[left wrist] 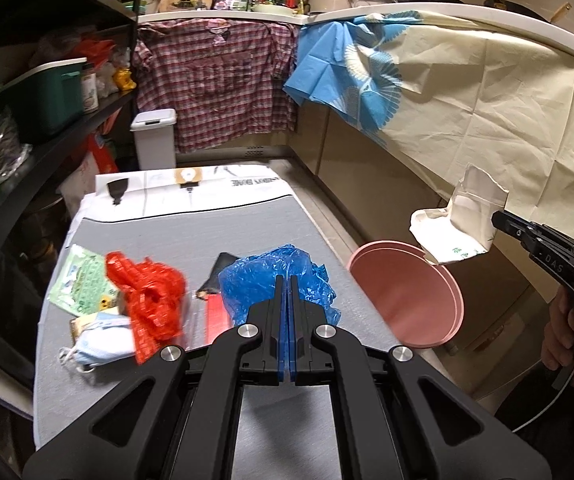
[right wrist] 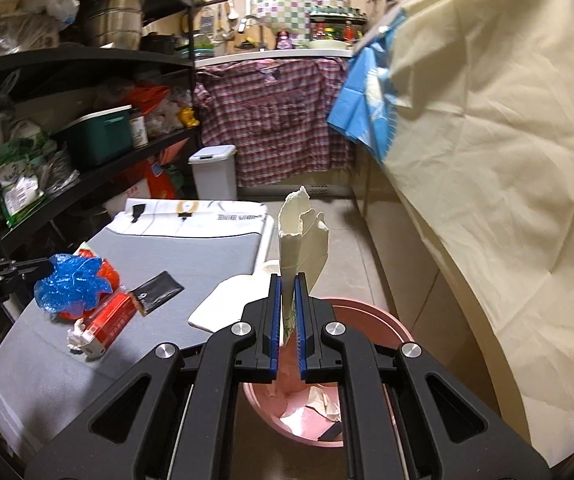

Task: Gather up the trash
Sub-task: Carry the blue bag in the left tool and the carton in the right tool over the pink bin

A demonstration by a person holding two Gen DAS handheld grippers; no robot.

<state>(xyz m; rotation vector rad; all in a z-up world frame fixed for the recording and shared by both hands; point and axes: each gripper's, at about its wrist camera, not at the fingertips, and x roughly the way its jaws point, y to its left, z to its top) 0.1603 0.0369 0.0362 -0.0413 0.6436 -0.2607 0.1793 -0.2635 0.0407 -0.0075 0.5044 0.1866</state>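
My left gripper (left wrist: 287, 280) is shut on a crumpled blue plastic bag (left wrist: 247, 284), held just above the grey table (left wrist: 247, 224). The right wrist view shows it at the left, the left gripper (right wrist: 45, 267) with the blue bag (right wrist: 71, 286) hanging from its tips. My right gripper (right wrist: 287, 284) is shut on a cream paper bag (right wrist: 303, 236) above the pink bucket (right wrist: 383, 320), which holds crumpled paper. On the table lie a red plastic bag (left wrist: 147, 300), a green packet (left wrist: 81, 280), a face mask (left wrist: 103, 346), a red box (left wrist: 217, 316) and a black wrapper (left wrist: 223, 266).
A white flat piece (right wrist: 223, 304) lies at the table edge by the bucket. Dark shelves (left wrist: 47, 152) full of goods run along the left. A white lidded bin (left wrist: 155, 136) stands beyond the table. A cream cloth (left wrist: 487, 112) drapes the counter on the right.
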